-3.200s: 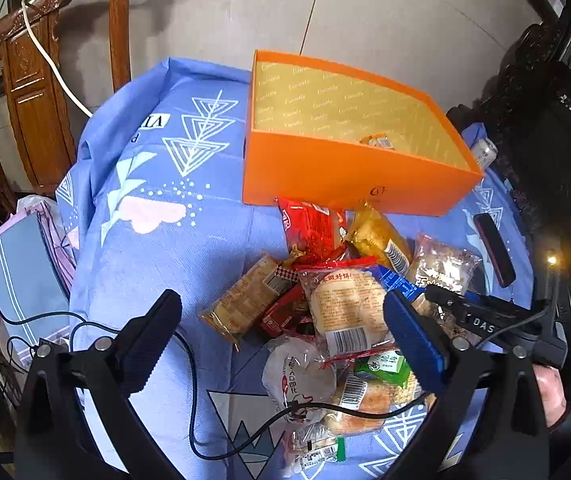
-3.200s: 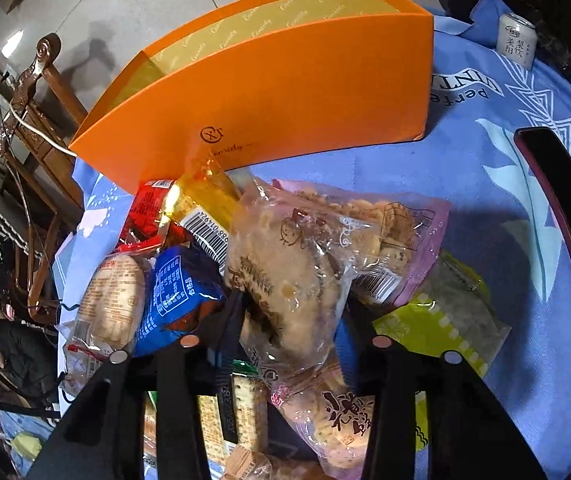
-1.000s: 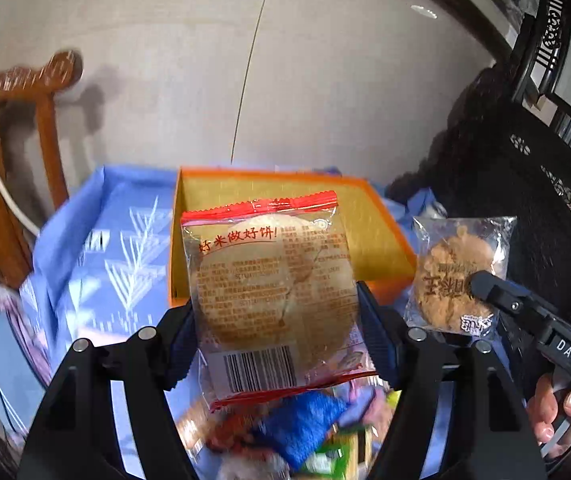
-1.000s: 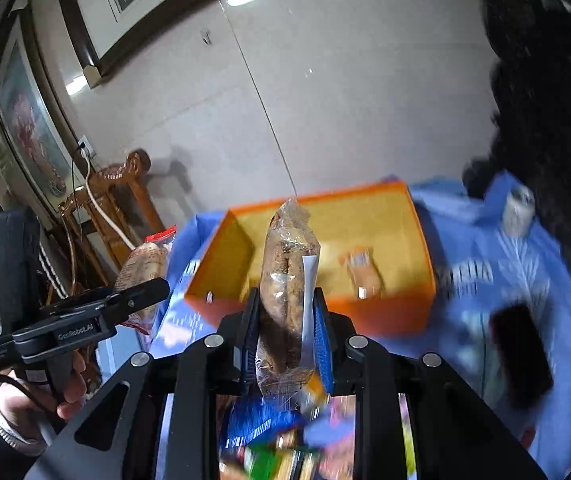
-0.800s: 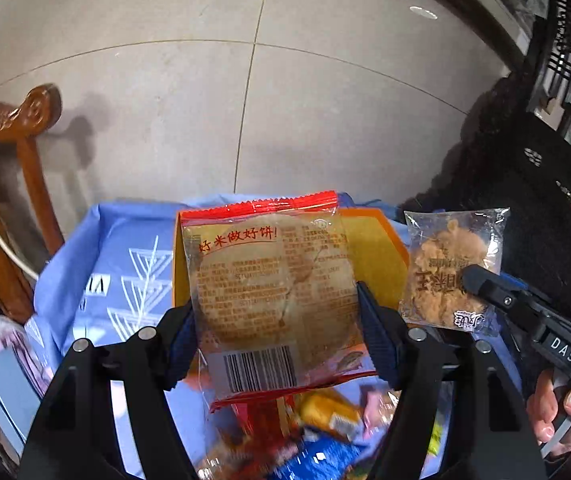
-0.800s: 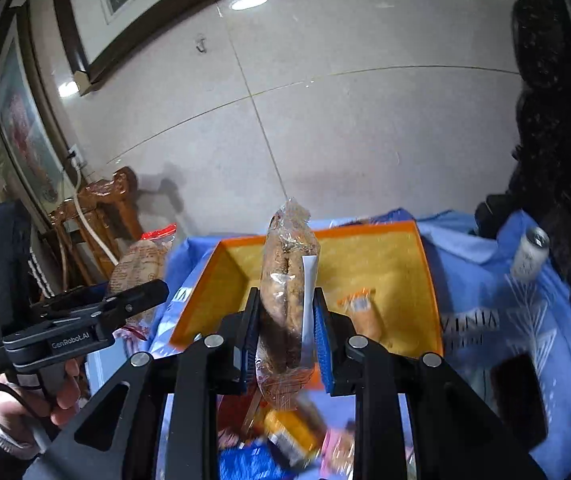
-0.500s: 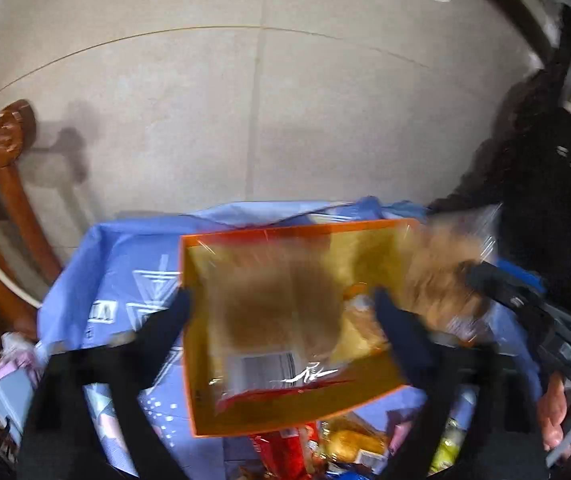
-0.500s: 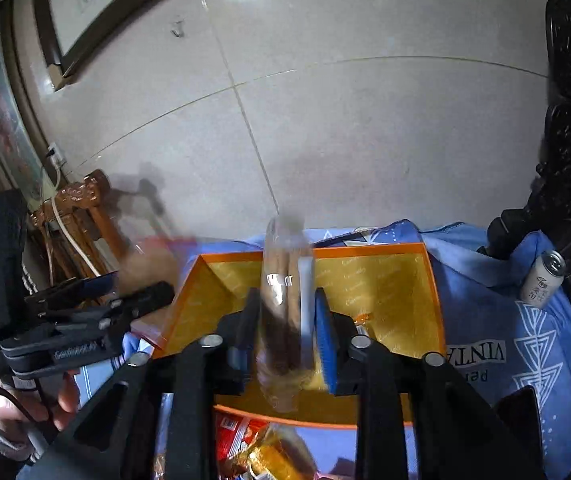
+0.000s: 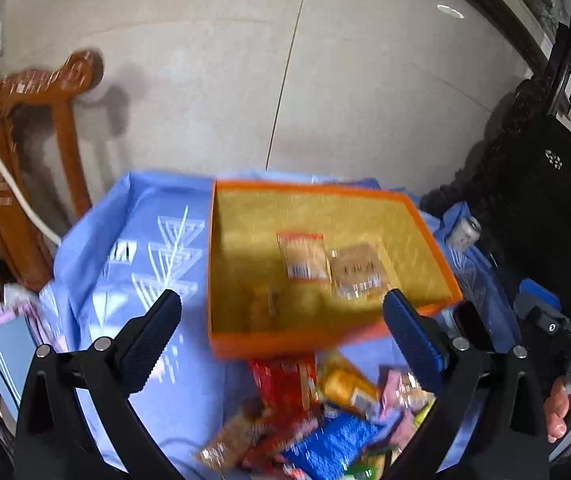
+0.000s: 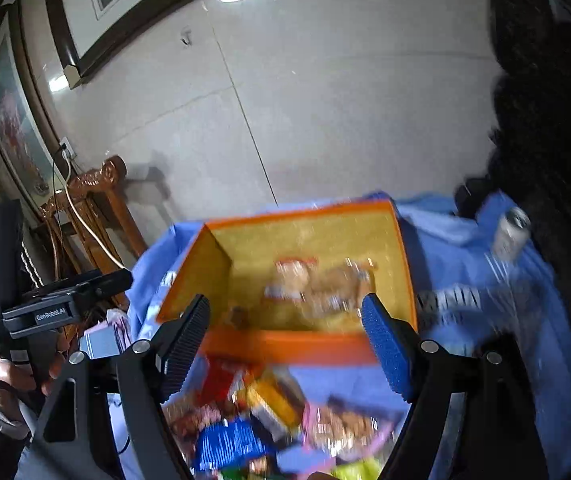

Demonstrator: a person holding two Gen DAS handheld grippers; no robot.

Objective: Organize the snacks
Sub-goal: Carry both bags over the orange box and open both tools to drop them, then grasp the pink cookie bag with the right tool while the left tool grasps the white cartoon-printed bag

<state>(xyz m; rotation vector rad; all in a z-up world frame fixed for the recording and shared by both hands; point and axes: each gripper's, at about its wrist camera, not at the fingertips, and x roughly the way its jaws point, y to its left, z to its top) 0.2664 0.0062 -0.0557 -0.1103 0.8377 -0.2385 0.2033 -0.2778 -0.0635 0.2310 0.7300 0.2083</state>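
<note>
A: What has been changed since a second ago?

B: Two packets have been released. The red-edged clear packet of a round rice cake and the clear packet of a brown biscuit are now seen lying side by side on the floor of the open orange cardboard box, toward its far right corner. A smaller item lies near the front wall, too blurred to be named.

A: And the jaws?

B: The left gripper and the right gripper are both held above the box's front edge, jaws spread wide, nothing between them.

A: What is left?

B: The heap of mixed snack packets on the blue patterned cloth over the worktop, in front of the box, is judged still to be sorted.
</note>
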